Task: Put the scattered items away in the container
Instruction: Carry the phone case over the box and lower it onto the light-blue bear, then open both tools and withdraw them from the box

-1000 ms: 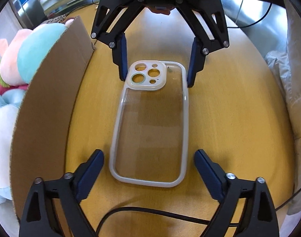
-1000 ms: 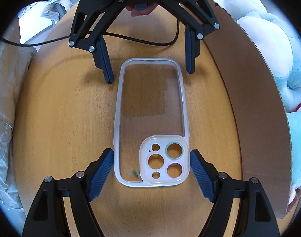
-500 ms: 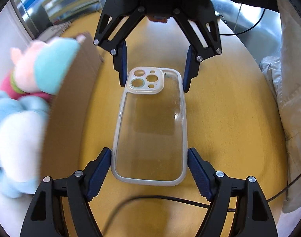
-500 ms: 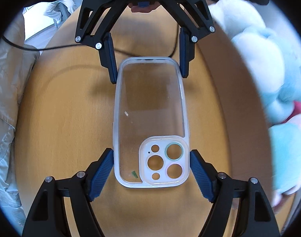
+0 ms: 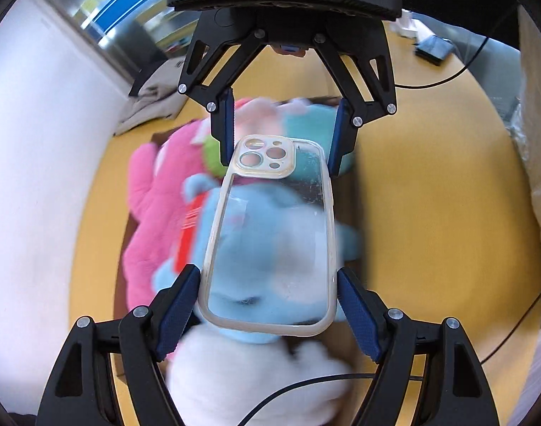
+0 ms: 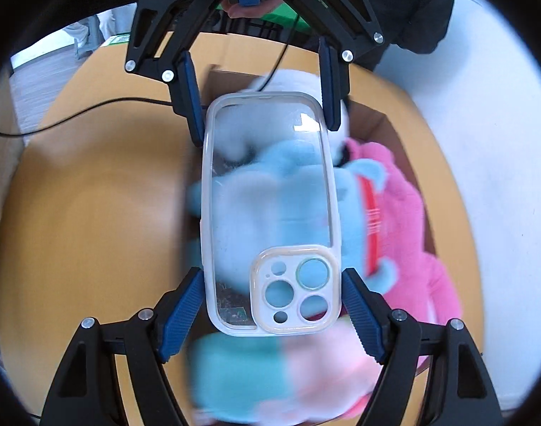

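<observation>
A clear phone case [image 5: 270,234] [image 6: 270,195] with a cream camera frame hangs in the air, held at both ends. My left gripper [image 5: 268,301] [image 6: 261,103] is shut on the plain end, blue pads pressing both long sides. At the camera end my right gripper [image 6: 272,305] [image 5: 283,135] is shut on it the same way. Below the case lies an open cardboard box [image 6: 380,120] holding a blue plush [image 6: 352,213] [image 5: 185,277] and a pink plush [image 6: 405,206] [image 5: 146,213]. The view below is motion-blurred.
The box stands on a round wooden table [image 5: 430,213] [image 6: 93,213]. A black cable [image 6: 93,106] runs across the table. Crumpled plastic and cardboard [image 5: 540,142] sit at the table's edge. A person's dark sleeve [image 6: 412,7] is behind the left gripper.
Both grippers closed in on the case as it lay on the table, then lifted it and carried it sideways over the box of plush toys.
</observation>
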### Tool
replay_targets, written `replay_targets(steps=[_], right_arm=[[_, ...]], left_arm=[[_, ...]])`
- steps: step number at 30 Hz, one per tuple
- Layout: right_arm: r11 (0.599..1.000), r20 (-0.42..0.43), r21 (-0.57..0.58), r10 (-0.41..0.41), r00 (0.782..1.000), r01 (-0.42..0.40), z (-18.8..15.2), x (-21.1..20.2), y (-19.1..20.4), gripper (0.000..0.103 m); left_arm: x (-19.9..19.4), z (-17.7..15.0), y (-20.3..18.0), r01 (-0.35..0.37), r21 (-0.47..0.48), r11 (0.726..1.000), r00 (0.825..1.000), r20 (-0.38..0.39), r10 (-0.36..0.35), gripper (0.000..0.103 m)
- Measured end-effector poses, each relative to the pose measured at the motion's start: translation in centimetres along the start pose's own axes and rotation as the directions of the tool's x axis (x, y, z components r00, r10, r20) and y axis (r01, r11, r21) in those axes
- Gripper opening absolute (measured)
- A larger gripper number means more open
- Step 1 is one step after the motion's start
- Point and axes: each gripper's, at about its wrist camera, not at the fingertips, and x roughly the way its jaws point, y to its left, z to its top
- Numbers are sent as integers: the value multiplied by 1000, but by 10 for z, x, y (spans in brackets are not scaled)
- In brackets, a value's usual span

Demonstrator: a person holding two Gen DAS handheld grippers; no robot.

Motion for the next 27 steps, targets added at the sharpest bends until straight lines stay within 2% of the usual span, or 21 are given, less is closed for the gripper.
replay_targets(steps=[1,2,3,4,5,7,10,13,15,17,21,23,27], right_arm=[[1000,-5,3,9,1000,-9,-34,-19,7,78],[1000,-11,9,23,1000,-23,-61,-13,35,78],[999,-20,14,38,999,-38,-45,8,8,78],[998,-29,22,52,998,-52,-21,21,41,78],[997,-36,33,70,997,-69,-15,33,42,78],[988,-31,75,135,990,-132,-15,52,23,78],[964,4,139,229,974,-227,-13,66,6,78],[956,2,182,235,972,-231,-8,71,4,81],[958,-20,201,212,977,-204,-4,71,7,81],[964,-27,218,165,986,-155,1,65,13,82],[954,18,286,89,996,-91,7,39,25,82],[948,27,315,40,999,-46,5,22,35,82],[931,33,363,-58,998,42,-37,-24,60,82]], left_arm=[[12,5,13,10,-4,1000,1000,-9,-10,82],[25,12,25,22,-8,1000,1000,-19,-22,82],[35,12,34,41,-21,999,999,-20,-41,82],[45,11,44,62,-36,997,998,-19,-63,83],[51,10,52,93,-56,994,996,-5,-93,83],[62,8,69,160,-98,982,987,32,-158,84],[73,7,77,207,-127,970,978,58,-201,86],[79,9,61,208,-177,962,978,56,-201,91],[71,12,54,178,-200,964,984,57,-169,91],[56,16,51,112,-225,968,992,76,-97,90],[21,13,36,19,-303,953,994,109,15,90],[-2,7,19,-47,-338,940,990,110,89,91],[-46,-5,-22,-164,-423,891,968,103,227,95]])
